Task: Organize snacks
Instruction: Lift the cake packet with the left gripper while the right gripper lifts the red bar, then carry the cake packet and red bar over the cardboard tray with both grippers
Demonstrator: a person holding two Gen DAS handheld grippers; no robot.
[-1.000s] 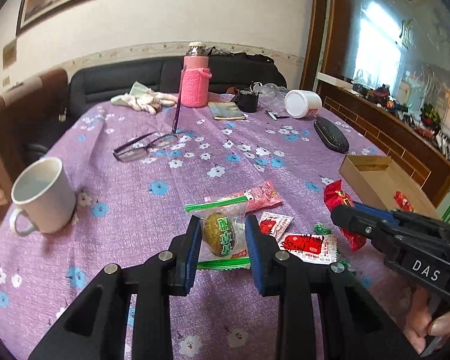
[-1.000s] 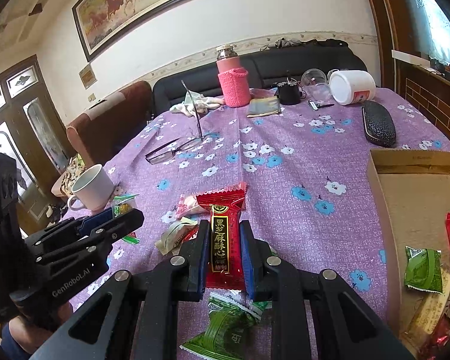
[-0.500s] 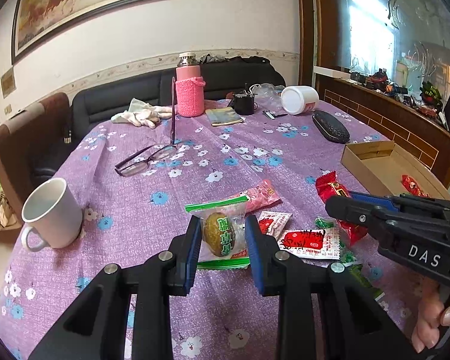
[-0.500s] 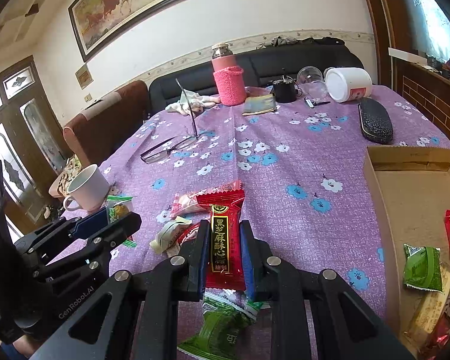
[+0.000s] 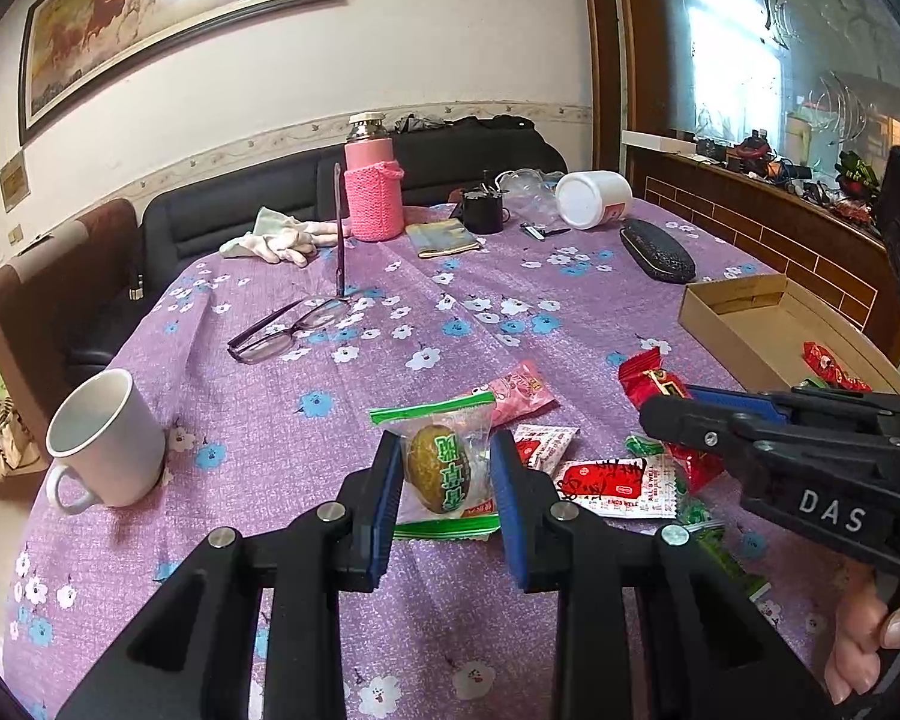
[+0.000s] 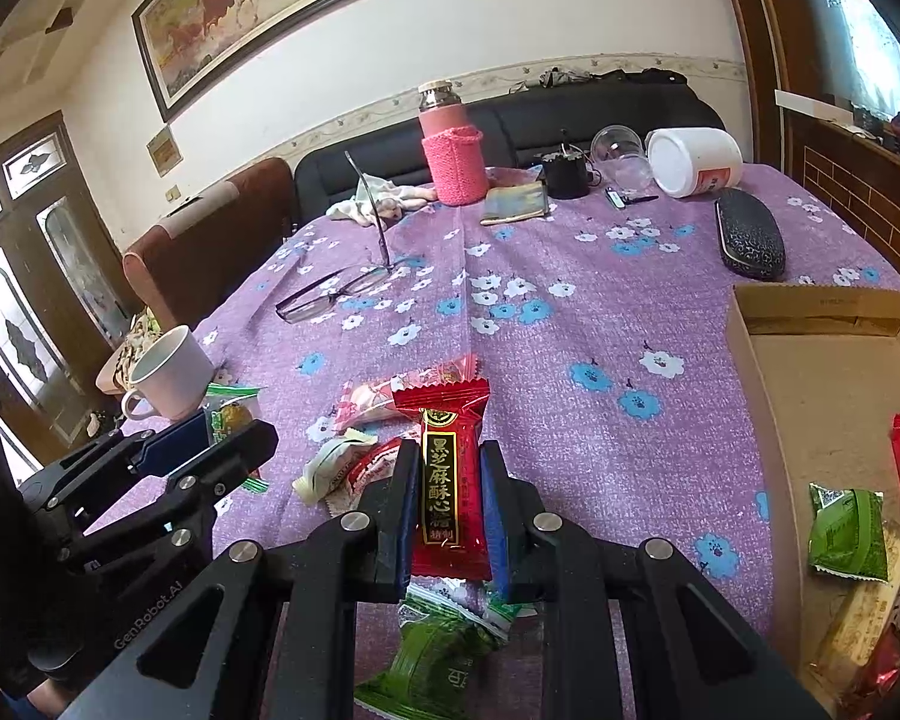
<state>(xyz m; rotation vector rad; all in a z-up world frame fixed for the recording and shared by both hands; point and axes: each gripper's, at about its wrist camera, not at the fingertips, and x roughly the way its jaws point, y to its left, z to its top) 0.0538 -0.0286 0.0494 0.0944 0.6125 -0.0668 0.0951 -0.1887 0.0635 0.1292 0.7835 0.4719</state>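
My left gripper [image 5: 447,480] is shut on a clear green-edged packet holding a brown-green snack [image 5: 438,468], lifted a little above the purple floral tablecloth [image 5: 390,312]. My right gripper [image 6: 444,492] is shut on a red snack bar with gold lettering [image 6: 447,474], also held off the cloth. Loose snacks lie beneath: a pink packet [image 5: 519,387], red-and-white sachets [image 5: 615,480] and green packets [image 6: 444,648]. A cardboard box [image 6: 822,372] at the right holds several snacks [image 6: 849,534]. Each gripper shows in the other's view, the right one [image 5: 654,414] and the left one [image 6: 258,438].
A white mug [image 5: 105,441] stands at the left. Glasses [image 5: 288,330], a pink flask [image 5: 372,192], a black case [image 5: 657,252], a white jar [image 5: 594,198], a black cup [image 5: 483,210] and a cloth [image 5: 276,240] lie farther back. A sofa stands behind the table.
Both grippers have risen with their snacks still gripped; the table looks lower and farther in both views. The right gripper has lifted slightly in the left wrist view.
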